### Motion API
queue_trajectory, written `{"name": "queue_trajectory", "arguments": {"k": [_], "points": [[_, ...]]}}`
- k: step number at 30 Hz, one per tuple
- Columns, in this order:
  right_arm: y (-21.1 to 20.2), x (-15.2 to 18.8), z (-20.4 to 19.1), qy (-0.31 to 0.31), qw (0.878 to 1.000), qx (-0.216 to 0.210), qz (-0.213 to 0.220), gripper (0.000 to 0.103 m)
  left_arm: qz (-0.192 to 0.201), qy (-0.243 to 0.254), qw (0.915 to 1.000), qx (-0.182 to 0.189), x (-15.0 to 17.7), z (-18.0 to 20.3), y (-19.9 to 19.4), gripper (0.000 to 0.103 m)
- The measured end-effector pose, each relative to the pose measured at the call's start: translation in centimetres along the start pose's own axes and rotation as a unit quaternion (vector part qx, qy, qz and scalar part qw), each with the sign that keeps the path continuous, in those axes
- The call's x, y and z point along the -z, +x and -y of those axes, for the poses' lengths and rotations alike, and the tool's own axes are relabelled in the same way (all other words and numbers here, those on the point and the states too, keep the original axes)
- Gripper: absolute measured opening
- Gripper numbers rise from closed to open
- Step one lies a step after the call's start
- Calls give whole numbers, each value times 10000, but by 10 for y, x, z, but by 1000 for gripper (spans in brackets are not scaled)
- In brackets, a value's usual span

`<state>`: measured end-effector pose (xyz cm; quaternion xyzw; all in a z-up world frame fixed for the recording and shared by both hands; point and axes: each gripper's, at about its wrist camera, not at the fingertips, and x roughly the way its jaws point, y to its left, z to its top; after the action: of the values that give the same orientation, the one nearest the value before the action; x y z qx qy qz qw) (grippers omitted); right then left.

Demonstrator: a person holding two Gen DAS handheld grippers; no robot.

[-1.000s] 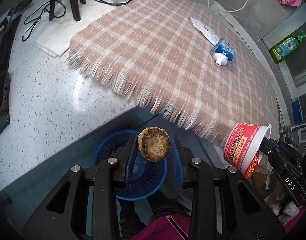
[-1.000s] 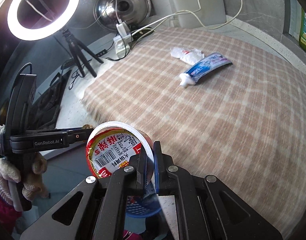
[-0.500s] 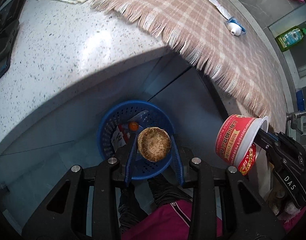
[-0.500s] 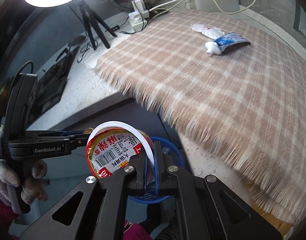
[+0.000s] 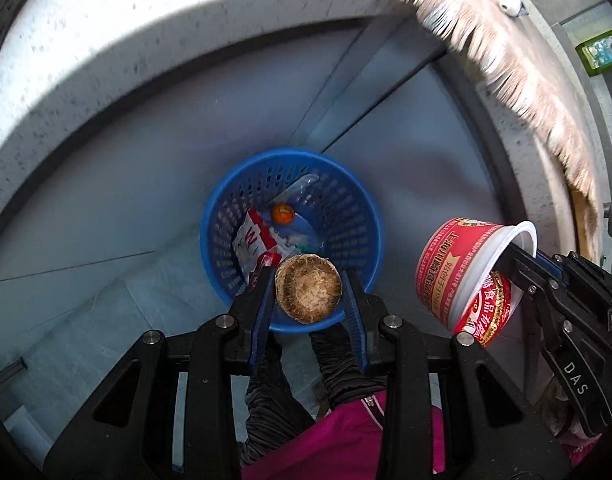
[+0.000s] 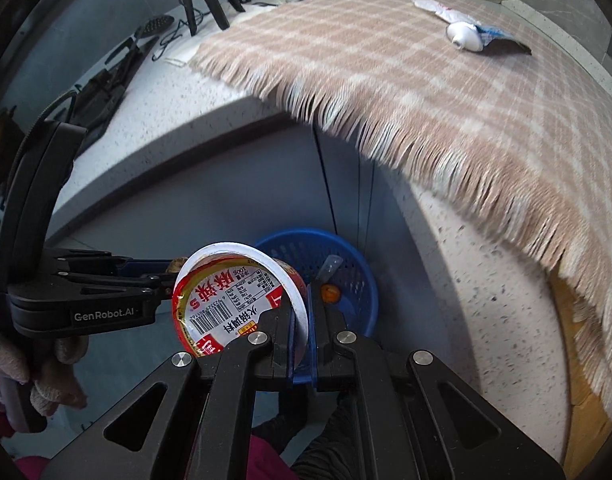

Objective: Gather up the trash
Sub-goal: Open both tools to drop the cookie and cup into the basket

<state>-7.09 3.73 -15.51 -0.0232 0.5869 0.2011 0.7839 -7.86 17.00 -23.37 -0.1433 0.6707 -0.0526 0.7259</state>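
Speckled white worktop [image 6: 458, 240] with fringed pink plaid cloth [image 6: 406, 80]; blue perforated plastic basket [image 5: 226, 208] on floor below, already holding wrappers. Left hand-held gripper [image 5: 308, 294] clamped on round brown fibrous puck [image 5: 308, 294] above basket. Right hand-held gripper [image 6: 302, 320] pinched tight on rim of red-and-white instant noodle cup [image 6: 234, 300] beside basket. Neither dropped yet; squeezed toothpaste tube [image 6: 474, 36] left on cloth.

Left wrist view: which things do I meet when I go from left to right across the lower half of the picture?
Blue basket with red-and-white packet and orange ball inside → round brown piece in the left tool → red noodle cup → right tool.
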Motion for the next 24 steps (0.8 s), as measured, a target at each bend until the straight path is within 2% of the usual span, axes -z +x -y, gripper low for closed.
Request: {"name": "queue_trajectory", "arguments": {"k": [13,16,18,21,24], "points": [[25,6,2,8,9994,-62,-329,4,-111,-50,9994,-325,1,-4,17,34],[27,3,3,-31,9993,-99,-372,17,-132,-86,9992,-371,0,-6,20,35],[25,2,2,-64,9994,-96,-333,39,-109,-92,9992,-384,0,-5,20,36],[21,2,2,-36,9996,-127,-266,43,-65,-110,9992,-391,0,-5,19,50],[18,3,7,-6,9996,-129,-247,43,-30,-110,9992,-389,-1,-5,18,52]]}}
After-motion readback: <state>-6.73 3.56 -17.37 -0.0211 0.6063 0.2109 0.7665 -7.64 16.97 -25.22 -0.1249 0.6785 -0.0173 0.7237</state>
